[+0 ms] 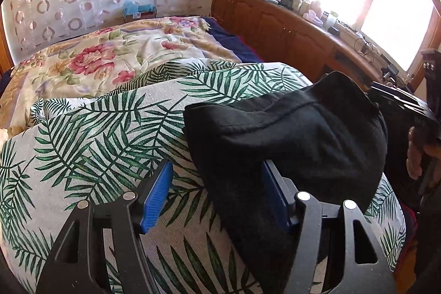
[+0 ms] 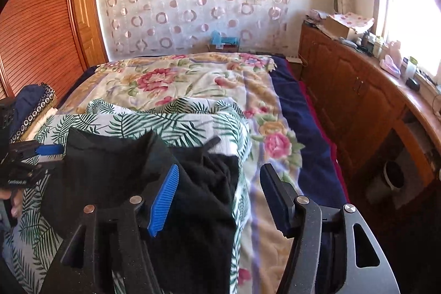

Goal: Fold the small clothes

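A small black garment [image 1: 289, 134] lies bunched on a palm-leaf print cushion [image 1: 96, 134] on the bed. My left gripper [image 1: 216, 194] is open; its right finger sits under the garment's near edge and its left finger is over the leaf print. In the right wrist view the garment [image 2: 193, 197] lies between the fingers of my right gripper [image 2: 220, 197], which is open over the cushion's right edge [image 2: 237, 128]. The left gripper shows at the far left of that view [image 2: 41, 150]. The right gripper shows at the right edge of the left wrist view [image 1: 419, 112].
A floral quilt [image 2: 193, 79] and a navy blanket [image 2: 303, 128] cover the bed behind. A wooden cabinet [image 2: 358, 90] with clutter runs along the right under a bright window. Folded fabrics [image 2: 33, 106] lie at the left. A wooden wardrobe [image 2: 41, 26] stands left.
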`<state>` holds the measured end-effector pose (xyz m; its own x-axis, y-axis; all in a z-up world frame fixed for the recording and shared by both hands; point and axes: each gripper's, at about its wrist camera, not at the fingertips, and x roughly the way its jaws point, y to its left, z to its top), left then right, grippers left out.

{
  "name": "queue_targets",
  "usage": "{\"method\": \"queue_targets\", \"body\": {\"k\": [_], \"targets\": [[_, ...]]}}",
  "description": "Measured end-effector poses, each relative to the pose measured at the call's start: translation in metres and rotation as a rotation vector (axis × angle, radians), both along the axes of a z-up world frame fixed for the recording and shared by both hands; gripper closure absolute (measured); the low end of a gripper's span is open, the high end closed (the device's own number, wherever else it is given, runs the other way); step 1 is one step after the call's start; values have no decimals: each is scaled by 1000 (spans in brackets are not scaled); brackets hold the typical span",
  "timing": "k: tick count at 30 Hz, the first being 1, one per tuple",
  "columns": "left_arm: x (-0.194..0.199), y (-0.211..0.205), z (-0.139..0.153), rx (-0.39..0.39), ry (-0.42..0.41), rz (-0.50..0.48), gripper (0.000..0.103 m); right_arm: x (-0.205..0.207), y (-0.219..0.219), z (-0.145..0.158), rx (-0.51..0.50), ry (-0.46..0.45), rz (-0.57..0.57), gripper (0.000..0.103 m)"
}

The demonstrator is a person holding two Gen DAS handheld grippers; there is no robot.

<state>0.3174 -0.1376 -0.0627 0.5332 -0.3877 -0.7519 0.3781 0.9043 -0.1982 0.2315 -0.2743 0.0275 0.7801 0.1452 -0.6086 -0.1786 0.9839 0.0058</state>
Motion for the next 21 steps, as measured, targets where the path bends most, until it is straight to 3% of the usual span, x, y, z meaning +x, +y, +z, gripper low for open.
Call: {"method": "queue_targets", "body": {"k": [10,14,18,21], "targets": [[14,-2,-11,-6,21,13,36,-20,3,-5,56,-20,63,27],[14,-3,-13,-12,24,14,36,-1,4,-21,30,49,79,27],[14,-4,-13,-14,22,13,36,30,-15,-35,121,117,57,27],[12,-5,-12,-5,15,11,36,44,-26,-37,145,111,22,27]]}}
